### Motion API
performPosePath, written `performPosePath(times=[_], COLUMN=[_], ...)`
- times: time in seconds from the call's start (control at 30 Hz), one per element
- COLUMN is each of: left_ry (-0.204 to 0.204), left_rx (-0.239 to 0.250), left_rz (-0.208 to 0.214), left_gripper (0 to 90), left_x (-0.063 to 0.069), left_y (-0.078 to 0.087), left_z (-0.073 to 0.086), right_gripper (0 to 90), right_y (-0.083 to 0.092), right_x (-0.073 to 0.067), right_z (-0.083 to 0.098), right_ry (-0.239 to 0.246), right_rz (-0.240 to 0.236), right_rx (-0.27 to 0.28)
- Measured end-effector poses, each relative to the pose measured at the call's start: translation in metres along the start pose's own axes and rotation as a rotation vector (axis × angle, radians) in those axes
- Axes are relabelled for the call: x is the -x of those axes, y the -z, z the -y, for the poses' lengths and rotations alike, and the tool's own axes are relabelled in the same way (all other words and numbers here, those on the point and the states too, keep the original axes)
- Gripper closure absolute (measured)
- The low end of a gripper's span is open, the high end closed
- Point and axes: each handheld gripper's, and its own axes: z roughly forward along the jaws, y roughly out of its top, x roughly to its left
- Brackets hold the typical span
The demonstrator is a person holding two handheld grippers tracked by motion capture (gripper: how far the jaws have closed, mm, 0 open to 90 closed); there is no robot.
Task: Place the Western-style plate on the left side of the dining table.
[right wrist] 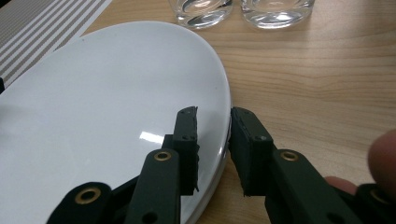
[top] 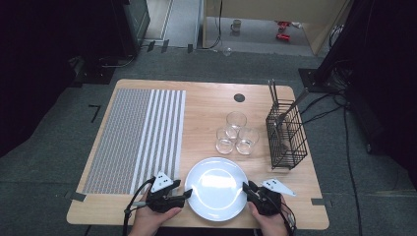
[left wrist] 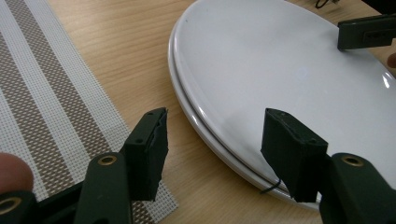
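Two hand-held grippers at opposite edges of a white plate on the tabletop.

The plate (top: 216, 189) lies at the near edge of the wooden tabletop (top: 206, 105), just right of a striped placemat (top: 137, 137) and near three glasses (top: 236, 133) that stand beside a wire basket (top: 286, 135). The left hand-held gripper (left wrist: 212, 140) straddles the plate's left rim with its jaws still apart, not pressing it. The right hand-held gripper (right wrist: 214, 135) has its jaws narrowed around the right rim, one above and one outside the edge; whether they pinch it cannot be told.
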Motion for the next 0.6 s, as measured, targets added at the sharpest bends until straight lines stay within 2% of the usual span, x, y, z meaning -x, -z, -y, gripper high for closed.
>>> performPosePath(times=[0.23,0.6], left_ry=[-0.014,0.004], left_rx=[-0.017,-0.014], left_rz=[0.039,0.053], left_gripper=[50.6,52.9], left_x=[0.0034,0.0005], left_y=[-0.0031,-0.0003], left_z=[0.0024,0.0044], right_gripper=[75.3,77.1], right_y=[0.0013,0.0021], right_x=[-0.0003,-0.0017], right_z=[0.0013,0.0026], right_ry=[0.0,-0.029], right_rz=[0.005,-0.004], right_rx=[0.014,0.025])
